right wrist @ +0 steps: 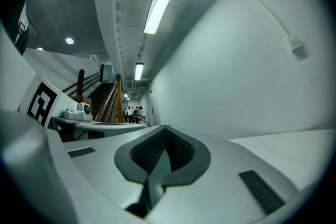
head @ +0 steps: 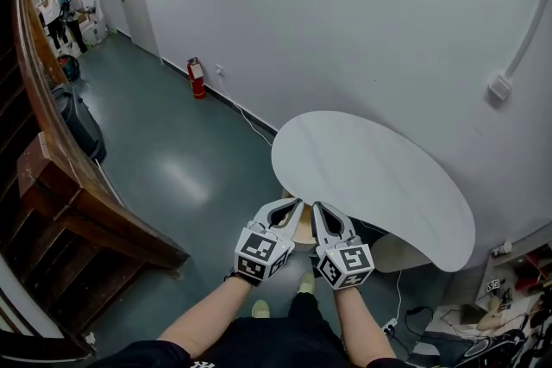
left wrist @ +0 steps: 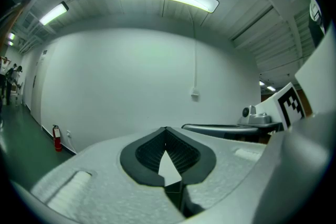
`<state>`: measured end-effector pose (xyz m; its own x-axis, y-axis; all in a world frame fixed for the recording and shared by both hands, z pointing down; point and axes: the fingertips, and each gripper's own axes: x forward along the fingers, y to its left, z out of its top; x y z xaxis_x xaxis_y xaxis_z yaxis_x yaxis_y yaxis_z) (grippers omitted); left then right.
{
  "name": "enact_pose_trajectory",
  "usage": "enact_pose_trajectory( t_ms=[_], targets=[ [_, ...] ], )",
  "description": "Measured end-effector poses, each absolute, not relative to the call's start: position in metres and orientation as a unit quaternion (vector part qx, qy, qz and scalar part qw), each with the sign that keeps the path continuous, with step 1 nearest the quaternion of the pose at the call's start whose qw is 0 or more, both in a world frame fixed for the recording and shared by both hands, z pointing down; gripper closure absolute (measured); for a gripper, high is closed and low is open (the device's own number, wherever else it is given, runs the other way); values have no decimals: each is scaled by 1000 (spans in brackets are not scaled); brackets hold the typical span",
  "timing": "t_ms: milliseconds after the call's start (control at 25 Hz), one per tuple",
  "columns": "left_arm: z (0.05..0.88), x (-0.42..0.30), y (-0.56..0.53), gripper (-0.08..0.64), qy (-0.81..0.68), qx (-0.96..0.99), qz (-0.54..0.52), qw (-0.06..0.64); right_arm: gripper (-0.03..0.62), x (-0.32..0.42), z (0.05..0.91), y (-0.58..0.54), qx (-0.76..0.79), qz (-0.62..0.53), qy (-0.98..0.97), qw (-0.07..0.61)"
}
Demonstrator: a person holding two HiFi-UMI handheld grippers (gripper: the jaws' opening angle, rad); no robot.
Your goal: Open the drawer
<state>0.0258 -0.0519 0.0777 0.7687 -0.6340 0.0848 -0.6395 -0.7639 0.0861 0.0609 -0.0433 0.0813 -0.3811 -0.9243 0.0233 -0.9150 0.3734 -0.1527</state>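
Observation:
A white oval tabletop (head: 379, 177) stands against the grey wall. No drawer shows plainly in any view; only a tan sliver peeks from under the table's near edge, behind the grippers. My left gripper (head: 291, 204) and right gripper (head: 317, 208) are held side by side, level, with their tips at that near edge. In the left gripper view the left gripper (left wrist: 166, 129) has its pads meeting at the tip with nothing between them. The right gripper (right wrist: 165, 127) looks the same in its own view, shut and empty. Each gripper sees the other beside it.
A red fire extinguisher (head: 197, 77) stands by the wall on the green floor. A wooden staircase (head: 78, 194) runs along the left, with a black bag (head: 79, 123) beside it. People (head: 60, 13) stand far down the corridor. Cables and a power strip (head: 392, 325) lie at lower right.

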Motion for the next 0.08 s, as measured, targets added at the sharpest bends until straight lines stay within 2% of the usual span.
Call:
enact_pose_trajectory(
  t_ms=[80],
  targets=[
    [78, 26, -52, 551, -339, 939, 25, 54, 578, 62, 82, -44, -556, -69, 828, 33]
  ],
)
